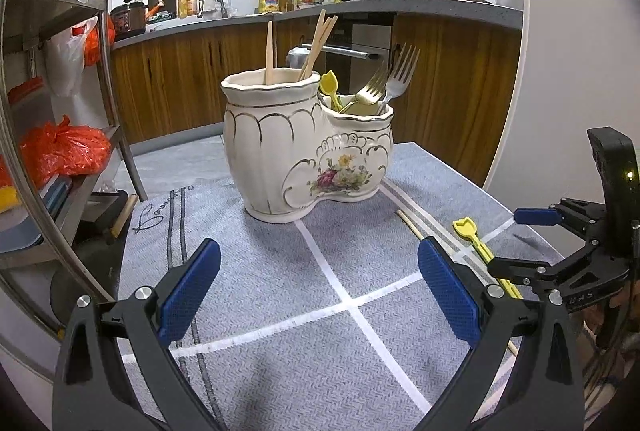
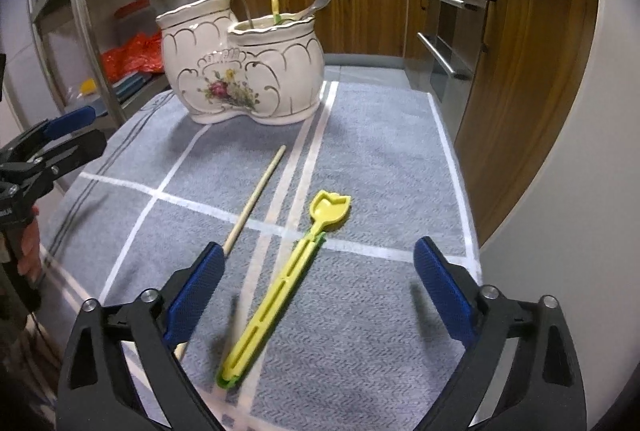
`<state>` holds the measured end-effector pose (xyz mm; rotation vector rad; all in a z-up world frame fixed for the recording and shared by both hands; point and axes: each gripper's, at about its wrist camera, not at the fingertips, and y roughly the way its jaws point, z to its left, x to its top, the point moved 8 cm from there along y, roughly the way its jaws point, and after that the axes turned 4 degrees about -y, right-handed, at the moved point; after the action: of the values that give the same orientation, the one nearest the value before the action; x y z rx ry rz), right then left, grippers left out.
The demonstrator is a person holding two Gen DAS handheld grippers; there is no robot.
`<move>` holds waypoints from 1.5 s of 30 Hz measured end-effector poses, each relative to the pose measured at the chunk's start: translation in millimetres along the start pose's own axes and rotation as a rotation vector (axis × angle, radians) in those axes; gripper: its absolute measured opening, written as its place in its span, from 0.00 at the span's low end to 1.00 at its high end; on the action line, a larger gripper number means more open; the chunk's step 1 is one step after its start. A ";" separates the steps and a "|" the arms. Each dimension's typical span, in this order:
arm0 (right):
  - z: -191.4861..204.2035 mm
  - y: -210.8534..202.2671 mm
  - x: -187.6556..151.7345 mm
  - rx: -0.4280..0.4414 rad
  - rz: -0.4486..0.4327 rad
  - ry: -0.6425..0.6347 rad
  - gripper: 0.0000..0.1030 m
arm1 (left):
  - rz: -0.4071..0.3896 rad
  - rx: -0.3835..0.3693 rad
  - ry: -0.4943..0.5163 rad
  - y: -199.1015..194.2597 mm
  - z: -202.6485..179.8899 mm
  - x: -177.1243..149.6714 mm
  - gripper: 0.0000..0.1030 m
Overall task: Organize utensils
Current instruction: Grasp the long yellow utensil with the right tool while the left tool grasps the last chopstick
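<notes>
A cream ceramic two-pot utensil holder (image 1: 304, 147) (image 2: 244, 71) with a flower print stands on a grey cloth. Its tall pot holds wooden chopsticks (image 1: 316, 43); its short pot holds forks (image 1: 388, 79) and a yellow spoon (image 1: 330, 87). A yellow plastic spoon (image 2: 288, 279) (image 1: 480, 247) and one wooden chopstick (image 2: 256, 195) (image 1: 412, 227) lie on the cloth. My right gripper (image 2: 320, 295) is open, just above the yellow spoon's handle. My left gripper (image 1: 320, 291) is open and empty, in front of the holder.
The grey cloth (image 1: 280, 271) with white stripes covers a small table. A metal shelf rack (image 1: 52, 111) with orange bags stands to the left. Wooden kitchen cabinets (image 1: 180, 79) and an oven (image 2: 448, 43) lie beyond. A white wall (image 2: 560, 231) is on the right.
</notes>
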<state>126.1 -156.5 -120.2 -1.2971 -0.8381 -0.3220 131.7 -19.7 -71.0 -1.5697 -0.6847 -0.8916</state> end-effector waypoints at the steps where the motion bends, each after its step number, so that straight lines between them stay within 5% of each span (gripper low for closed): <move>1: 0.9 1.5 -0.5 -0.004 0.009 -0.001 0.72 | 0.001 0.000 0.000 0.4 -0.5 -0.2 0.94; 7: 9.1 10.7 -3.9 0.042 0.061 0.024 0.40 | 0.007 -0.005 0.011 1.9 -6.4 -1.3 0.94; 16: -1.2 18.1 2.7 0.022 0.053 0.020 0.10 | 0.036 -0.016 0.017 12.7 -22.6 -2.7 0.94; 26: -28.8 2.4 10.3 0.014 -0.019 0.067 0.10 | 0.222 -0.052 -0.004 57.6 -68.9 -18.1 0.91; 29: -32.8 1.8 9.5 0.014 -0.026 0.078 0.10 | 0.257 -0.064 0.009 65.4 -84.4 -22.7 0.79; 40: -29.5 -1.2 6.6 0.047 -0.044 0.078 0.10 | 0.321 -0.058 0.085 70.3 -110.2 -39.4 0.13; 45: -21.5 -3.3 6.9 0.065 -0.049 0.057 0.10 | 0.340 -0.109 0.062 69.9 -99.2 -35.9 0.04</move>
<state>136.3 -175.8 -113.8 -1.2027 -0.8272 -0.3660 152.3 -128.4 -132.5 -1.6848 -0.3145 -0.7281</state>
